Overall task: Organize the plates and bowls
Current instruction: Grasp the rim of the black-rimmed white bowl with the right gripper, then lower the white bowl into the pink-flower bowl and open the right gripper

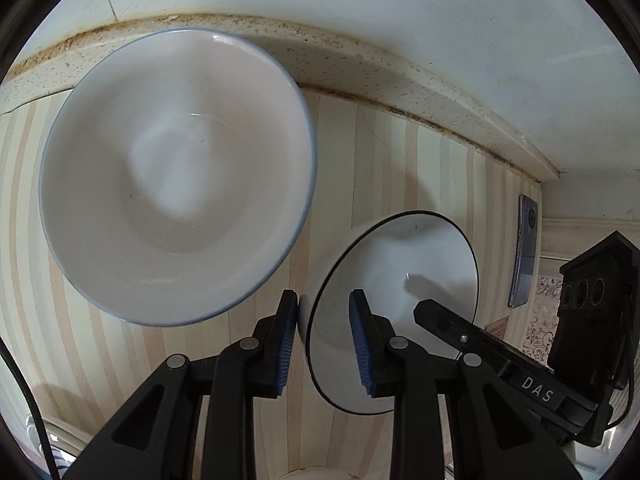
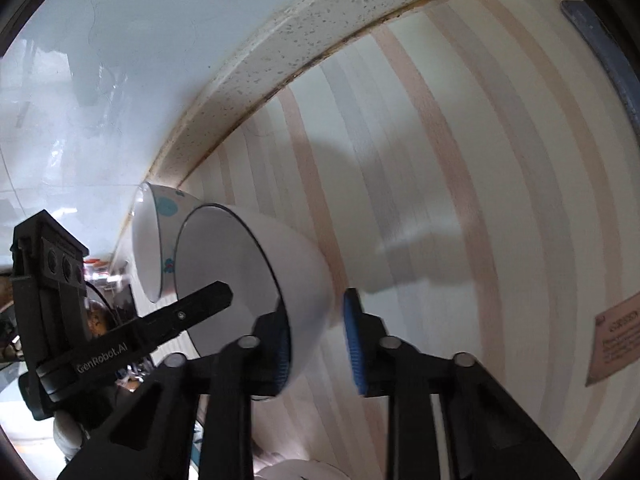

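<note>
A large white bowl with a blue rim (image 1: 176, 176) sits on the striped counter near the back ledge. A smaller white bowl with a thin black rim (image 1: 400, 280) lies to its right. My left gripper (image 1: 324, 340) is open and straddles that bowl's left rim, one finger outside, one inside. My right gripper (image 2: 316, 340) is also open and straddles the black-rimmed bowl's (image 2: 256, 276) wall from the other side. The right gripper shows in the left wrist view (image 1: 500, 364). Behind the bowl stands a white bowl with turquoise spots (image 2: 160, 240).
A speckled stone ledge (image 1: 360, 64) and a white tiled wall bound the counter at the back. A grey-blue phone (image 1: 524, 252) lies by the right wall. A brown card (image 2: 616, 340) lies on the counter at the right.
</note>
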`<move>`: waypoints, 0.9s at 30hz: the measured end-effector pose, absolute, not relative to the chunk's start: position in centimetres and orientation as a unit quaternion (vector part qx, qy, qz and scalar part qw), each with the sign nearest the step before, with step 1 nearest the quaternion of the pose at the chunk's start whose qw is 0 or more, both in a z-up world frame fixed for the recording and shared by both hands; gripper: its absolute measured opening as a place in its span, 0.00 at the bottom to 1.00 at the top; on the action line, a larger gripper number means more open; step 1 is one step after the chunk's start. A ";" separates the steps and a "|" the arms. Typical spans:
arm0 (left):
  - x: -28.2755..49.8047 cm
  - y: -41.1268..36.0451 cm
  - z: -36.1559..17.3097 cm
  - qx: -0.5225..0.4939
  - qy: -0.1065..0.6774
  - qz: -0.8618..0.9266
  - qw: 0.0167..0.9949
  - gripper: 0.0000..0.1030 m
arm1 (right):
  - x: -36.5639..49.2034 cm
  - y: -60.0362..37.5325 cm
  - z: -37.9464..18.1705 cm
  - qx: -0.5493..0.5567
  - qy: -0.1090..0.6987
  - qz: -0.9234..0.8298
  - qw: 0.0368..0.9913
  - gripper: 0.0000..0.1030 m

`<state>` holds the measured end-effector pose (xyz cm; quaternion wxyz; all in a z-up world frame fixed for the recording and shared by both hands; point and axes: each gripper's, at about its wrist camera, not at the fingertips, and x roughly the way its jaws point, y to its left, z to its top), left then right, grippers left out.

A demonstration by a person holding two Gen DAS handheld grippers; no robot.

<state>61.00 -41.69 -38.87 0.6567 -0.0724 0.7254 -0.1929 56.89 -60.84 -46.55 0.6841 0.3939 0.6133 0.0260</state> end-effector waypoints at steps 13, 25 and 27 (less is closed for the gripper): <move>59.6 -41.3 -36.5 -0.064 0.706 -0.217 0.671 0.23 | 56.6 -60.2 -45.7 0.372 0.610 0.024 0.700 0.19; 54.0 -38.9 -30.7 -0.062 0.683 -0.246 0.685 0.23 | 52.1 -58.7 -40.8 0.350 0.589 0.038 0.727 0.19; 52.4 -38.2 -30.1 -0.062 0.683 -0.246 0.685 0.23 | 50.5 -58.1 -39.8 0.350 0.587 0.045 0.728 0.19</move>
